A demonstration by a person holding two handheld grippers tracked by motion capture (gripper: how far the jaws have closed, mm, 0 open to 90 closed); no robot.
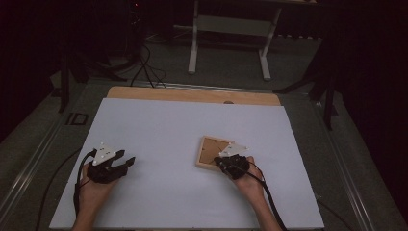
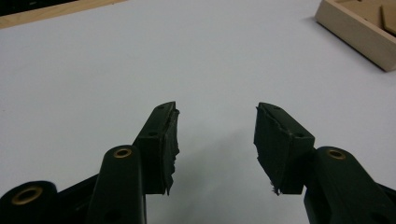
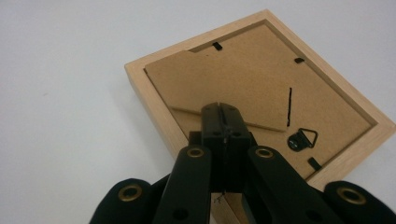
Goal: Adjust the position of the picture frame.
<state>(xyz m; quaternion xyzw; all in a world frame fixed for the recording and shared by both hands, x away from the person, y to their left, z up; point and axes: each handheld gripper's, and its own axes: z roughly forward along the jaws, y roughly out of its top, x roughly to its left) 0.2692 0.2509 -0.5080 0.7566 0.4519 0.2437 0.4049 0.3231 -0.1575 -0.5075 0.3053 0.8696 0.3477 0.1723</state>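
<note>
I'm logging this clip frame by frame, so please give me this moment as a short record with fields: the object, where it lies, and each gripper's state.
object: wooden picture frame, lying face down, brown backing board up
backing details: metal hanger and black clips
surface: white sheet on a wooden table
right gripper: jaws shut, tips over the backing board; contact cannot be told
left gripper: jaws open, nothing between them, apart from the frame
</note>
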